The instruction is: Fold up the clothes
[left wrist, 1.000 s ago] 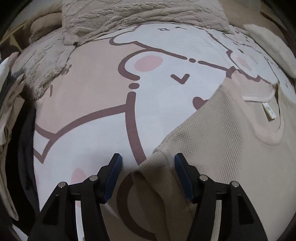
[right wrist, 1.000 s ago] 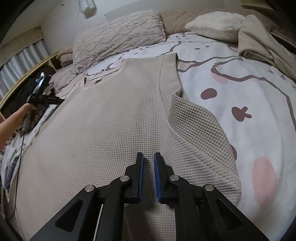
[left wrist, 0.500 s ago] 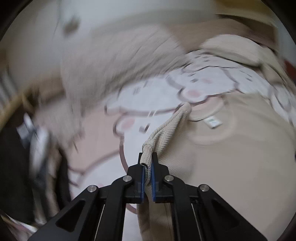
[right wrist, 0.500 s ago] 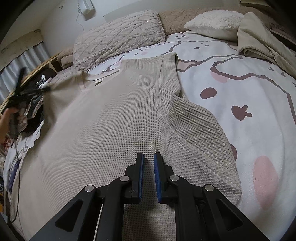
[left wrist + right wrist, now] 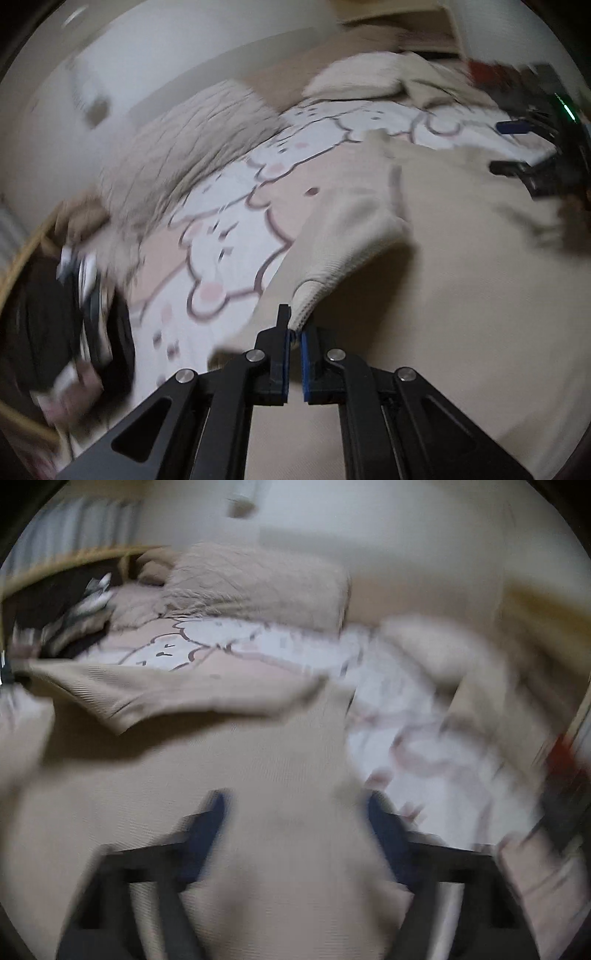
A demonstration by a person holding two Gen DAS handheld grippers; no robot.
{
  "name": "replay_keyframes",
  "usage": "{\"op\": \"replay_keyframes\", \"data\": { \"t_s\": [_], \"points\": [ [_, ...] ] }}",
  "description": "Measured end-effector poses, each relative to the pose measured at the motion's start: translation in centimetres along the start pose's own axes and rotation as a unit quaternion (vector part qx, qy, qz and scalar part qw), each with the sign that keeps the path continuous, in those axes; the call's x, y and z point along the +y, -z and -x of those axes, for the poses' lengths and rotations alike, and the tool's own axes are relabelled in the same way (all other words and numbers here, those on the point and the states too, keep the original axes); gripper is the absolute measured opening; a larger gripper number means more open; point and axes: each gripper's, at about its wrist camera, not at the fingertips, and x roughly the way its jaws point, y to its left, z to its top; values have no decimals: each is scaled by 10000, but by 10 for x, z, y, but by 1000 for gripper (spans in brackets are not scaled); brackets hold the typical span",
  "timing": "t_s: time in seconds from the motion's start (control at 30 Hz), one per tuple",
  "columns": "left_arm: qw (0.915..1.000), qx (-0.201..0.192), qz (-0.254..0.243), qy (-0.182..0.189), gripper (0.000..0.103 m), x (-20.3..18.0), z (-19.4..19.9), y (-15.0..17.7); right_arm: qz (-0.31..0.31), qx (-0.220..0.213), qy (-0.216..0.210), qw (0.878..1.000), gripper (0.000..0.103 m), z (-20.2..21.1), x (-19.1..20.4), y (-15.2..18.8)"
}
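Note:
A beige waffle-knit shirt (image 5: pixel 461 295) lies spread on the cartoon-print bed sheet (image 5: pixel 221 229). My left gripper (image 5: pixel 294 338) is shut on the shirt's left sleeve (image 5: pixel 347 236) and holds it lifted over the shirt's body. In the right wrist view the image is blurred by motion. My right gripper (image 5: pixel 295 823) is open, its jaws wide apart above the shirt (image 5: pixel 258 775). The lifted sleeve (image 5: pixel 166 698) shows at the left there. The right gripper also shows at the far right of the left wrist view (image 5: pixel 532 155).
A quilted beige pillow (image 5: pixel 184 158) and a fluffy white pillow (image 5: pixel 362 77) lie at the bed's head. Dark clothes (image 5: pixel 55 314) are piled at the left edge. A beige garment (image 5: pixel 491 701) lies on the right side of the bed.
My left gripper closed on the sleeve and lifted it rightward over the shirt. My right gripper went from shut to open and is moving fast, blurring its view.

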Motion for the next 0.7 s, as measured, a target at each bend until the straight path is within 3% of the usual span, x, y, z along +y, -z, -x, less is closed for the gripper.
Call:
{"op": "replay_keyframes", "data": {
  "t_s": [0.03,0.07,0.13,0.27,0.4,0.6,0.67,0.7],
  "points": [
    [9997,44,219,18,5,5,3,6,448,-85,228,9987,82,2,9,-1],
    [9990,99,424,58,5,9,5,12,1211,-178,655,9903,82,0,24,-1],
    [9962,259,819,114,5,19,4,27,2090,-394,1056,9714,82,-6,40,0],
    [9908,578,1222,76,5,28,-10,51,3561,-654,1253,9237,82,-34,73,13],
    [9879,675,1396,-3,5,35,-20,64,4522,-697,1344,8790,82,-52,88,31],
    [9856,935,1398,-156,11,40,-35,73,4669,-508,1225,8743,81,-54,86,34],
    [9884,835,1217,-361,34,36,-25,76,4681,-477,1160,8747,81,-59,87,35],
    [9913,683,1009,-499,39,30,-15,77,4683,-453,1112,8754,80,-61,87,34]
  ]
}}
